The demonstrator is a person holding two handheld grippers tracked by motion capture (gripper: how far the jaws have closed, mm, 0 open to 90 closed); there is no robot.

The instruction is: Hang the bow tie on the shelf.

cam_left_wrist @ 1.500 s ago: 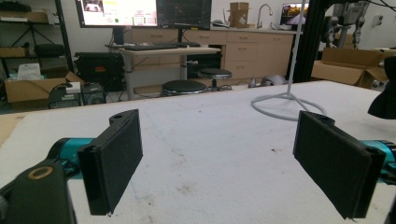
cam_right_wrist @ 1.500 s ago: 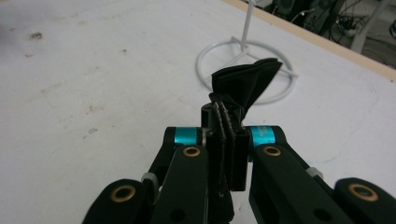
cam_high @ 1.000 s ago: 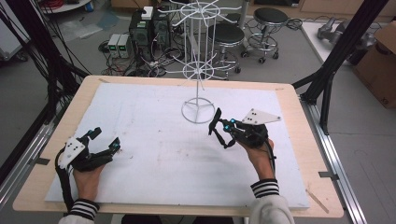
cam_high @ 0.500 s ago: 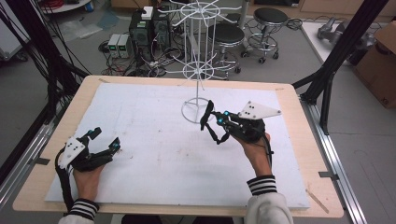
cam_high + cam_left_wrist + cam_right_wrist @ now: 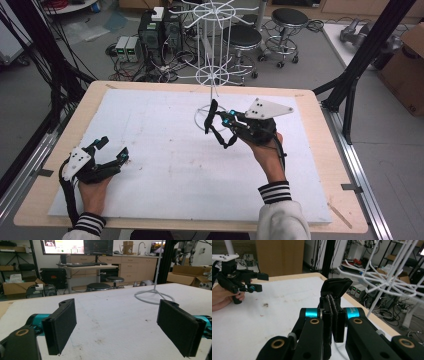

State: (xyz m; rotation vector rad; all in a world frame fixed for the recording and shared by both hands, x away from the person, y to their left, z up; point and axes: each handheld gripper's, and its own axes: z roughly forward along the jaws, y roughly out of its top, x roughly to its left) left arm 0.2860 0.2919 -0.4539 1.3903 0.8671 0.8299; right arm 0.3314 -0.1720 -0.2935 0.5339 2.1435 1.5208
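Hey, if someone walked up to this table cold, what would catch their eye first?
Probably the tall white wire rack standing at the far middle of the white mat, with nothing hanging on its hooks. Next, the right gripper, raised just beside the rack's base and shut on a black strap. The left gripper rests open at the mat's near left corner.

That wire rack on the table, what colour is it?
White, the wire rack and its ring base alike; the high view shows it best.
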